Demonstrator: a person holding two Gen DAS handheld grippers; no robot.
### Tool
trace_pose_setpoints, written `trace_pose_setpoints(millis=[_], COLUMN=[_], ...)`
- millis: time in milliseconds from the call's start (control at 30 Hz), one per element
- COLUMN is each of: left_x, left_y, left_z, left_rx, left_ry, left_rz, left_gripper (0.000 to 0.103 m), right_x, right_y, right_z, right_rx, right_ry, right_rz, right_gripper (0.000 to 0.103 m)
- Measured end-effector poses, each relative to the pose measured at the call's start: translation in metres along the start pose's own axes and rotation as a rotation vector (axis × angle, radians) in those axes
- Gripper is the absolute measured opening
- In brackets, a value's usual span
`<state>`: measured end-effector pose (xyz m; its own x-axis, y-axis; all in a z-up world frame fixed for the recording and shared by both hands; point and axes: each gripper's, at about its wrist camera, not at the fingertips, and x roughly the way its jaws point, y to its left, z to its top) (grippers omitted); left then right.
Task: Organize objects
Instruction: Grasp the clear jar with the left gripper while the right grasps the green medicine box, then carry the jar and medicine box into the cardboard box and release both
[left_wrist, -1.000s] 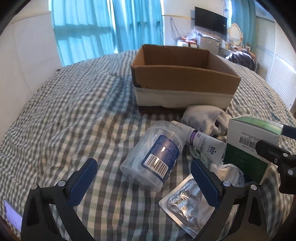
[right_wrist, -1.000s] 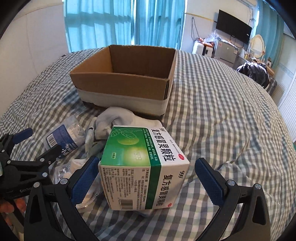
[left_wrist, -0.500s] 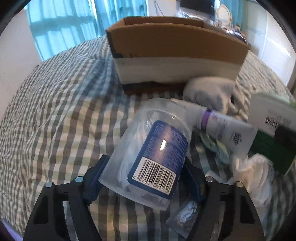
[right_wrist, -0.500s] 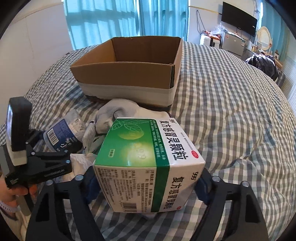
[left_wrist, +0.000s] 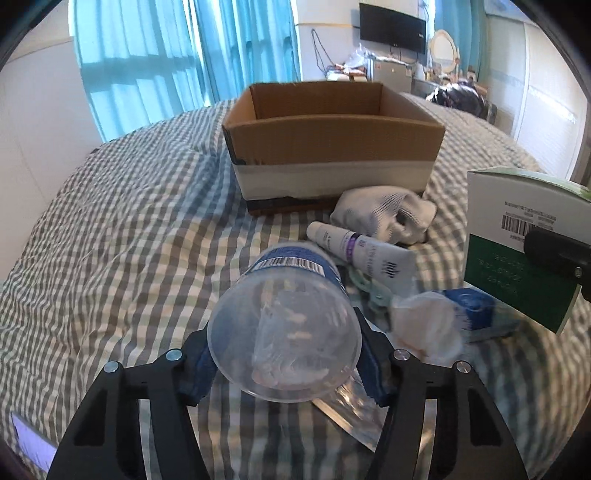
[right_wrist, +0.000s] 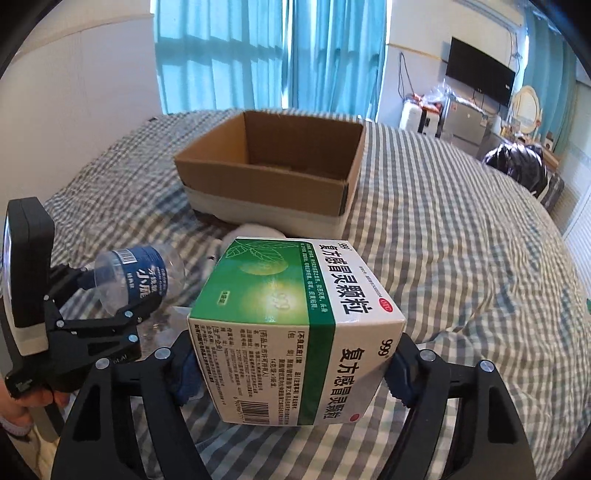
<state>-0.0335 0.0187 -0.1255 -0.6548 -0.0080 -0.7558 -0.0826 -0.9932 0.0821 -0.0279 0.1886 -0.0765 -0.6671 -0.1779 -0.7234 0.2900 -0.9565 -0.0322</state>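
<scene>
A clear plastic jar (left_wrist: 284, 332) with a blue label sits between the pads of my left gripper (left_wrist: 286, 369), its jaws still closing on it. The jar is off the bed, its round end towards the camera. In the right wrist view the left gripper (right_wrist: 110, 295) holds the jar (right_wrist: 136, 280) at the left. A green and white medicine box (right_wrist: 295, 314) is pressed between the pads of my right gripper (right_wrist: 291, 374), jaws closing, and is raised above the bedspread. The same box (left_wrist: 517, 240) shows at the right of the left wrist view. An open cardboard box (left_wrist: 332, 140) (right_wrist: 258, 184) stands beyond, nothing visible inside.
On the checked bedspread (left_wrist: 129, 240) lie a white sock (left_wrist: 384, 218), a white tube (left_wrist: 362, 251), a blue and white packet (left_wrist: 469, 306) and a foil blister pack (left_wrist: 351, 406). A person's hand (right_wrist: 22, 402) holds the left gripper. A black bag (right_wrist: 517, 166) sits past the bed.
Both grippers went from wide open around their things to closed on them. The jar came off the bed and turned its round end to the camera; the medicine box rose.
</scene>
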Motion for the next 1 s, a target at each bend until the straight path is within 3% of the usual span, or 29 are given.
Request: trace_pose_setpoints(millis=[267, 533, 800, 1000], left_x=[-0.041, -0.074, -0.076, -0.042], left_y=[0.012, 0.019, 0.028, 0.034], left_z=[0.009, 0.036, 0.108, 0.165], left_rx=[-0.088, -0.106, -0.121, -0.113], left_ry=[-0.071, -0.157, -0.231, -0.258], left_rz=[0.039, 0.057, 0.017, -0.003], left_gripper=[0.063, 0.063, 0.063, 0.063], right_x=[-0.034, -0.053, -0.055, -0.015], right_y=[0.004, 0.001, -0.012, -0.015], right_z=[0.002, 0.021, 0.097, 0.15], right_rx=[0.005, 0.007, 0.031, 0.03], right_ry=[-0.051, -0.11, -0.227, -0.262], right_rz=[0.02, 0.047, 0.068, 0.083], right_gripper=[0.078, 0.078, 0.078, 0.078])
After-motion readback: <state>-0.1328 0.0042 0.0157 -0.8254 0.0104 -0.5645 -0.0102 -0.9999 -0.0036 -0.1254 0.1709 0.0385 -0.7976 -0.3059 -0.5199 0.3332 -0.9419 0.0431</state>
